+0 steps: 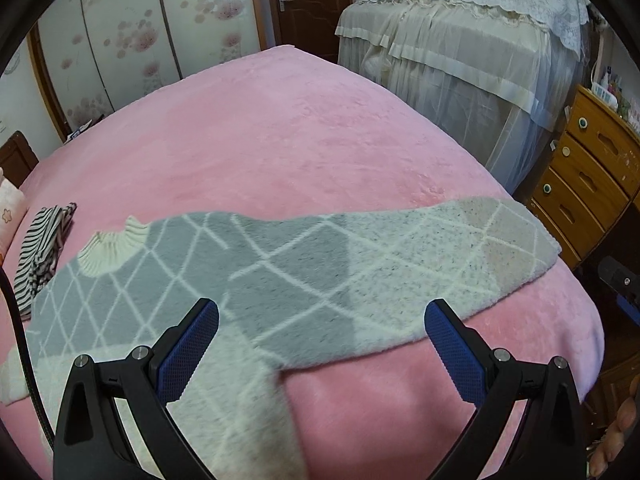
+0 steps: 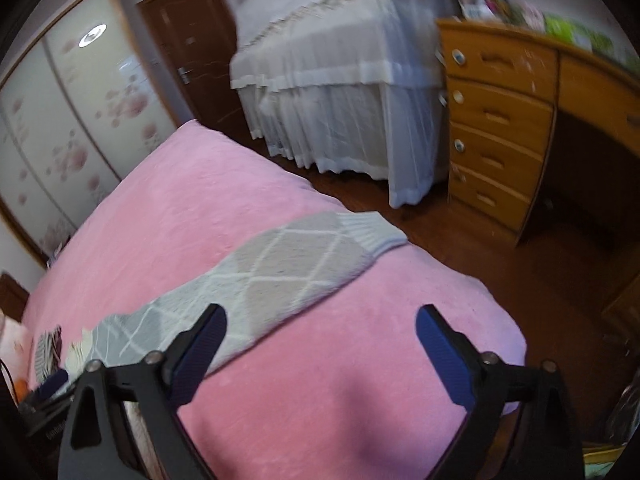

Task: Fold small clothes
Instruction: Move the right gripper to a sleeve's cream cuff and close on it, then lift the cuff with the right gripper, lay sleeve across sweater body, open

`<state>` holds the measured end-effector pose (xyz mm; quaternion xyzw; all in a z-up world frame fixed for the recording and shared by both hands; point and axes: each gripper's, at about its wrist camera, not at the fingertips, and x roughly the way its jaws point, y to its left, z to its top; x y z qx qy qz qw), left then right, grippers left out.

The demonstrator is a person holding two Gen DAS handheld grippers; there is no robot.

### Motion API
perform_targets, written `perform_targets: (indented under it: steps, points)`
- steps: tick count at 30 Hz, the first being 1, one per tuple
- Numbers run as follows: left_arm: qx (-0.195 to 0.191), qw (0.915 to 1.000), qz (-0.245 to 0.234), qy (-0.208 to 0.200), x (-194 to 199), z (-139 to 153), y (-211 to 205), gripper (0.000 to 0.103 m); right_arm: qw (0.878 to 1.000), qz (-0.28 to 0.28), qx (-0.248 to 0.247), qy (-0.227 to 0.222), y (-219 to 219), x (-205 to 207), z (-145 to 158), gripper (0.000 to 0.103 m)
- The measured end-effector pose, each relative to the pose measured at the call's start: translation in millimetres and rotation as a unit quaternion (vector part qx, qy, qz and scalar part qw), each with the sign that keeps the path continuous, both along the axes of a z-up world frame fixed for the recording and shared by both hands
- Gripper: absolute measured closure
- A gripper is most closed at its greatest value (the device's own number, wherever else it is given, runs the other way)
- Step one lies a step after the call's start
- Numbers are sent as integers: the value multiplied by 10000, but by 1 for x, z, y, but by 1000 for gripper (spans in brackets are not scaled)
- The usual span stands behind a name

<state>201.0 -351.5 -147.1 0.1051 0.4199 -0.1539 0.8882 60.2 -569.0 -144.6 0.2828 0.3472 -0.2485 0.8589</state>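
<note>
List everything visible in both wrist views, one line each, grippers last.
sweater: 1, grey and cream diamond pattern, spread flat across the near part of the bed
striped garment: 1, black and white, bunched left of the sweater
pink blanket: 1, pink, covers the bed
wardrobe: 1, white sliding doors with pink flowers, far left
door: 1, dark brown, behind the bed
covered furniture: 1, white lace cloth, far right
drawer unit: 1, light wood, right of the bed
left gripper: 1, black with blue pads, open over the sweater
right gripper: 1, black with blue pads, open, holding nothing

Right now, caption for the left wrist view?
Open left gripper above grey diamond-pattern sweater lying flat on pink bed.
</note>
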Motion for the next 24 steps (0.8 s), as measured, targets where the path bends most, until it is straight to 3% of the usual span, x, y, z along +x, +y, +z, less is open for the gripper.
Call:
perform_targets:
  steps: [6, 10, 16, 17, 21, 24]
  points:
    - [90, 9999, 46, -94, 14, -20, -26, 1, 9976, 40, 687, 5, -34, 18, -38, 30]
    - [213, 9995, 167, -178, 27, -31, -44, 1, 9940, 97, 1085, 49, -51, 40, -65, 32]
    - [146, 9997, 213, 38, 39, -40, -54, 1, 9896, -66, 1435, -77, -78, 65, -89, 38]
    - [137, 9996, 234, 58, 40, -40, -55, 1, 9894, -86, 1444, -94, -82, 69, -91, 42]
    - [121, 9994, 303, 108, 39, -38, -48, 1, 9833, 1, 1798, -269, -93, 82, -100, 91]
    - [112, 9992, 367, 107, 36, -30, -33, 1, 9842, -44, 1701, -490, -88, 77, -86, 93]
